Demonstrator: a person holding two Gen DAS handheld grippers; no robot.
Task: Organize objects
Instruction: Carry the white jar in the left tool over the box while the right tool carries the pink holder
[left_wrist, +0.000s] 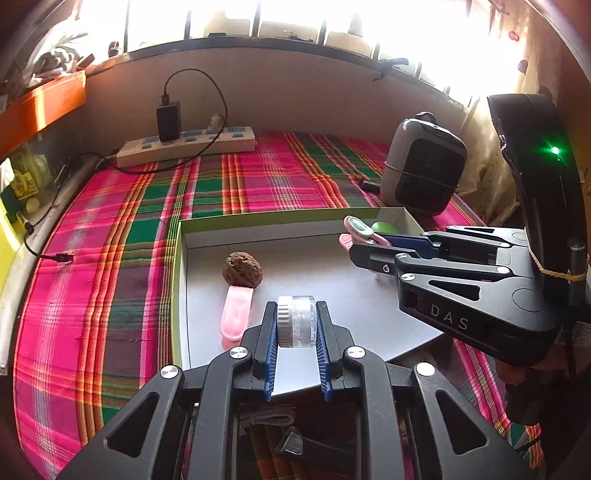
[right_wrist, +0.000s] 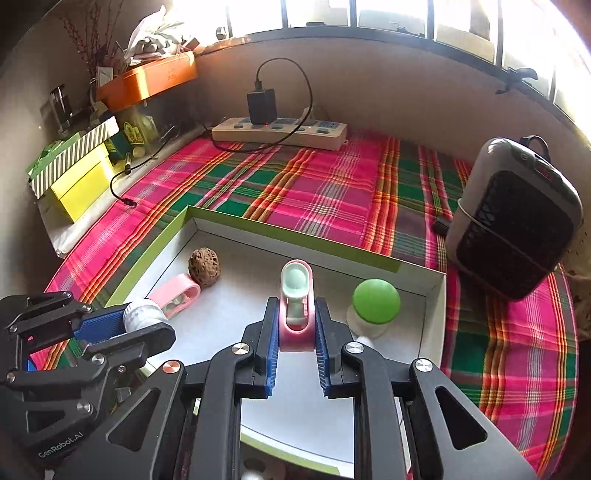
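Note:
A shallow white box with a green rim (left_wrist: 258, 218) (right_wrist: 280, 230) lies on the plaid cloth. My left gripper (left_wrist: 296, 325) (right_wrist: 125, 325) is shut on a small clear jar with a ribbed silver lid (left_wrist: 297, 321) (right_wrist: 144, 314), held over the box's near left part. My right gripper (right_wrist: 296, 328) (left_wrist: 364, 254) is shut on a pink holder with a pale green top (right_wrist: 295, 295) (left_wrist: 360, 229), held over the box's middle. In the box lie a brown walnut (left_wrist: 242, 270) (right_wrist: 204, 266), a pink clip (left_wrist: 236, 314) (right_wrist: 177, 295) and a green-capped mushroom-shaped item (right_wrist: 375, 302) (left_wrist: 384, 227).
A grey and black heater (left_wrist: 423, 166) (right_wrist: 513, 221) stands at the right. A power strip with a black charger (left_wrist: 188, 146) (right_wrist: 280, 129) lies at the back wall. Yellow and striped boxes (right_wrist: 81, 177) and an orange tray (right_wrist: 147, 79) crowd the left side.

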